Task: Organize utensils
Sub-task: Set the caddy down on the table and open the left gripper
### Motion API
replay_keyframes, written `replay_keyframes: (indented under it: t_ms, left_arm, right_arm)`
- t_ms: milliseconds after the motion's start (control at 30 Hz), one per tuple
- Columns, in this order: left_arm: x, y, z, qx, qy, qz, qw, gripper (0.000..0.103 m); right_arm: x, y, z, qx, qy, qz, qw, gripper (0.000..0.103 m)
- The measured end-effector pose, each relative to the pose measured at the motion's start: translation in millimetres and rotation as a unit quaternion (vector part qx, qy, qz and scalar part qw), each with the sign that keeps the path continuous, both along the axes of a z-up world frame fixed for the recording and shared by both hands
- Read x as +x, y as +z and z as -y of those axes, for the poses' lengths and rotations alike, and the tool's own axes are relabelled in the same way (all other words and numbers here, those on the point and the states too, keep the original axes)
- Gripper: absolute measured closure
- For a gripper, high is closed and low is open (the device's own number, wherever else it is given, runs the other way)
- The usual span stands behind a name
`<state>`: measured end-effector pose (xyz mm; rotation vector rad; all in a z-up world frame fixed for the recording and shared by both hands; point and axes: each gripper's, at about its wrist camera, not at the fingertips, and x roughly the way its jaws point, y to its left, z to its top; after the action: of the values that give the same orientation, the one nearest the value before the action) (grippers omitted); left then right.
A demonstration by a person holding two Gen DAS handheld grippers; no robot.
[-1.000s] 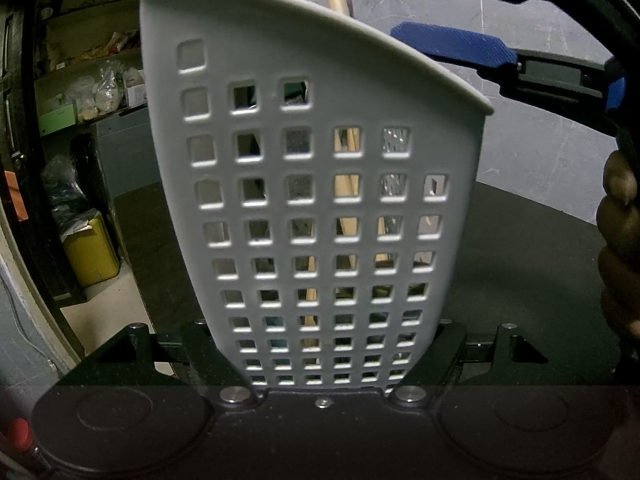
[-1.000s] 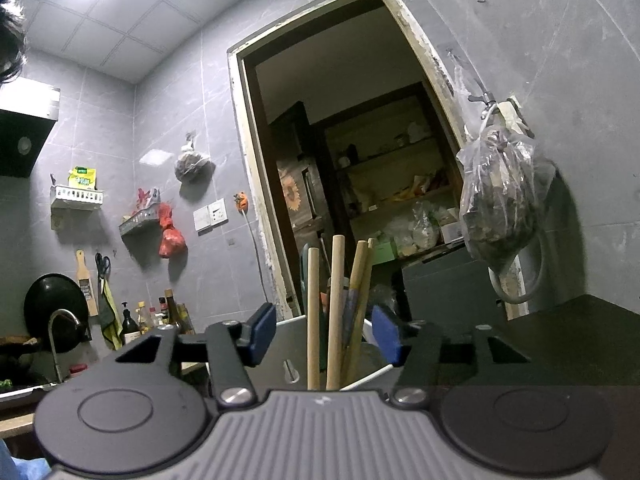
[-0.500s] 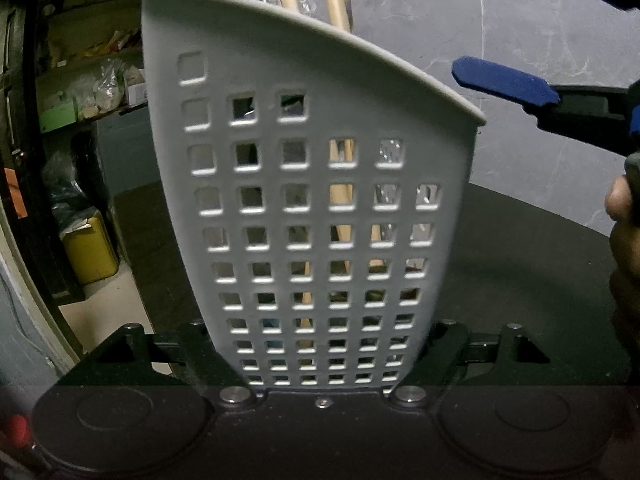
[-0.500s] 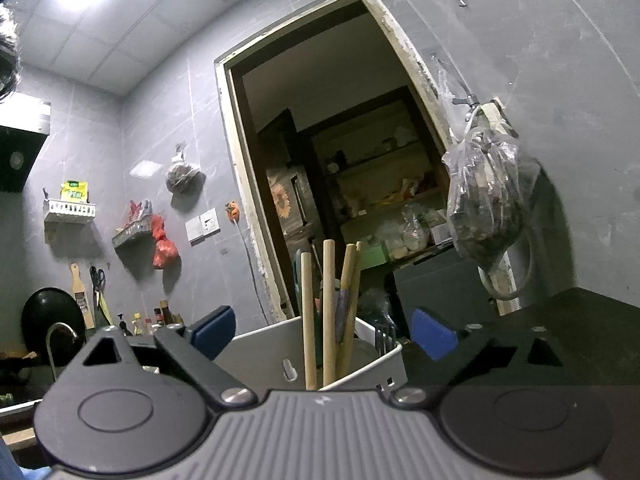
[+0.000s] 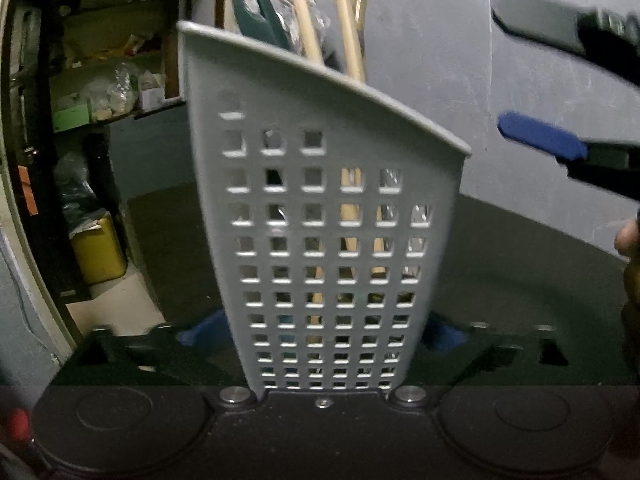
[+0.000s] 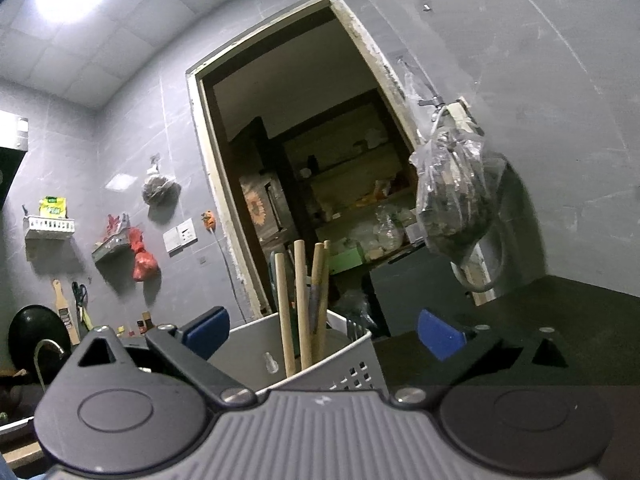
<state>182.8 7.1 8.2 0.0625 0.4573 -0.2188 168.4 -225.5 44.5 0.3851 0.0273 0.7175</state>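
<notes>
Two hand-held grippers, both spread wide, holding nothing.

Item: utensil caddy (image 5: 320, 248), pale perforated plastic, upright on the dark countertop (image 5: 520, 272); fills the centre of the left wrist view, and sits low centre in the right wrist view.

Contents: wooden handles (image 6: 300, 304) standing together, a dark green handle (image 5: 260, 12) at the upper centre of the left view, and something shiny among them, too blurred to name.

Left gripper (image 5: 320, 332): jaws opening, now near their widest; blue pads show on either side of the caddy's lower wall and stand clear of it. The caddy is between them but not gripped.

Right gripper (image 6: 320, 334): jaws at full spread, blue pads low left and low right of the frame, caddy rim and handles between and beyond them, untouched. The same gripper appears at the right edge of the left view, with part of the person's hand (image 5: 628, 248) below it.

Step in hand, as judged: release of the caddy once set down. To do it well, draw each gripper straight back along its own line, pads clear of wall and handles, so the caddy neither tips nor slides.
</notes>
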Motion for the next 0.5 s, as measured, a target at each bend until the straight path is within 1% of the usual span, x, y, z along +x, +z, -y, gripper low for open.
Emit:
replay_keyframes:
  t_ms: [100,300,500]
  left_arm:
    - [-8.9,3.5,-3.2,-0.008,0.000,0.010,0.9999,0.001]
    - [-27.7,6.7,-1.9,-0.006,0.015,0.022,0.9996,0.001]
    - [-56.5,7.7,-1.9,-0.017,0.032,0.037,0.9987,0.001]
  right_arm:
    - [-5.5,-1.8,3.0,0.004,-0.010,-0.007,1.000,0.000]
    - [-19.2,-4.0,9.4,0.014,-0.033,-0.013,0.999,0.000]
    - [-33.7,-3.7,12.2,0.013,-0.065,-0.020,0.998,0.000]
